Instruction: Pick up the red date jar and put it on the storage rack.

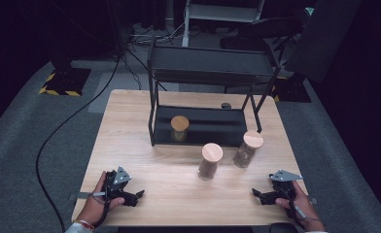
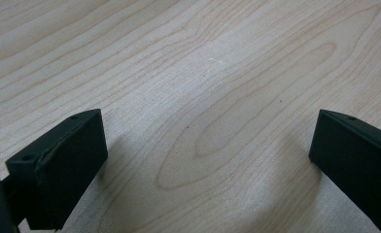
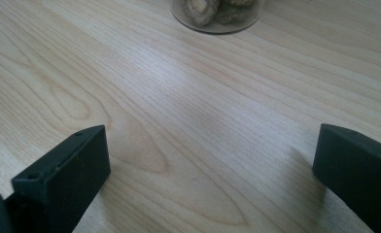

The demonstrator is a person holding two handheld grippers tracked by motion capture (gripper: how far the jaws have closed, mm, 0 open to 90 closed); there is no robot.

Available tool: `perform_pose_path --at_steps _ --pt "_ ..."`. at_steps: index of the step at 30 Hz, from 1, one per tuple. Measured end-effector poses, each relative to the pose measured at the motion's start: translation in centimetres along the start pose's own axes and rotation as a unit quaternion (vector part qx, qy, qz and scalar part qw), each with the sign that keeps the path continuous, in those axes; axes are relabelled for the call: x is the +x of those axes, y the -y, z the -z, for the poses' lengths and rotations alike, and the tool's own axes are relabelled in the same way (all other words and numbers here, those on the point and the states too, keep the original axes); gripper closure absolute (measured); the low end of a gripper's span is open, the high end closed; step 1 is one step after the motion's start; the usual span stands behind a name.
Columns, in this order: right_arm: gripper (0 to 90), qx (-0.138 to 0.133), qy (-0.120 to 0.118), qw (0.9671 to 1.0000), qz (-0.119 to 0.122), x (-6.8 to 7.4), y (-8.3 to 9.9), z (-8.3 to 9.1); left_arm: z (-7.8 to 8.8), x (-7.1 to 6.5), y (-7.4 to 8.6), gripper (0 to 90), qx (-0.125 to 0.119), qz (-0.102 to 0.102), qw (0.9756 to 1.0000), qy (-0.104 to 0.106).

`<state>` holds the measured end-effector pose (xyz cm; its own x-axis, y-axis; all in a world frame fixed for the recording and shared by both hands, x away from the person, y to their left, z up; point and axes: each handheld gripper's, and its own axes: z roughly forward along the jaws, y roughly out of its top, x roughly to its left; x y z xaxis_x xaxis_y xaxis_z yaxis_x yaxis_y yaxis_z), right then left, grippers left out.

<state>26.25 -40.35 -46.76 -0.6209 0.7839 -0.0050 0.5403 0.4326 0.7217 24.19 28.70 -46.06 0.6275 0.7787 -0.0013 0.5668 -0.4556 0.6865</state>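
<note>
Both grippers rest low on the near edge of the pale wooden worktop [image 1: 145,111], one at each corner, and neither holds anything. The left gripper [image 1: 132,196] lies under the person's left hand [image 1: 95,204], its jaws spread wide apart and pointing inward across the wood; in the left gripper view the two black blocky jaws frame bare wavy grain. The right gripper [image 1: 260,195], under the right hand [image 1: 300,204], also has its jaws wide apart, pointing back towards the left one.

Nearest to them stand two jars, both upright with their long axes vertical. The middle jar [image 1: 210,161] is a clear glass cylinder with a round, flat, light wooden lid and brownish contents, standing near the centre of the worktop. The right jar [image 1: 247,149] is the same shape, just beside it to the right and a little farther back, close to the rack's front right leg. In the right gripper view the round glass base of a jar [image 3: 216,14] shows at the top edge, with lumpy brown dried pieces inside; which of the two it is I cannot tell.

A third jar [image 1: 179,128], with a darker wooden lid, stands upright on the lower shelf of the black metal rack [image 1: 210,65] at the back of the worktop.
</note>
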Motion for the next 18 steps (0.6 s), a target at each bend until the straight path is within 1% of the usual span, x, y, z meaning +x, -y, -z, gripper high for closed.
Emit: perform_pose_path --at_steps 4,7,16,18 --pt "1.3 0.007 0.001 1.0000 -0.002 0.0 -0.3 0.1 0.0 0.0 0.0 0.0 0.000 0.000 1.0000 0.000" --pt "2.1 0.008 0.001 1.0000 0.005 0.2 -0.5 0.2 0.0 0.0 0.0 0.0 0.000 0.000 1.0000 0.000" --pt "2.1 -0.006 0.008 0.9999 0.009 0.9 -0.9 1.2 0.0 0.0 0.0 0.0 0.000 0.000 1.0000 0.000" --pt "2.0 -0.011 0.005 0.9999 0.008 1.0 -1.1 1.5 0.0 0.0 0.0 0.0 0.000 0.000 1.0000 0.000"
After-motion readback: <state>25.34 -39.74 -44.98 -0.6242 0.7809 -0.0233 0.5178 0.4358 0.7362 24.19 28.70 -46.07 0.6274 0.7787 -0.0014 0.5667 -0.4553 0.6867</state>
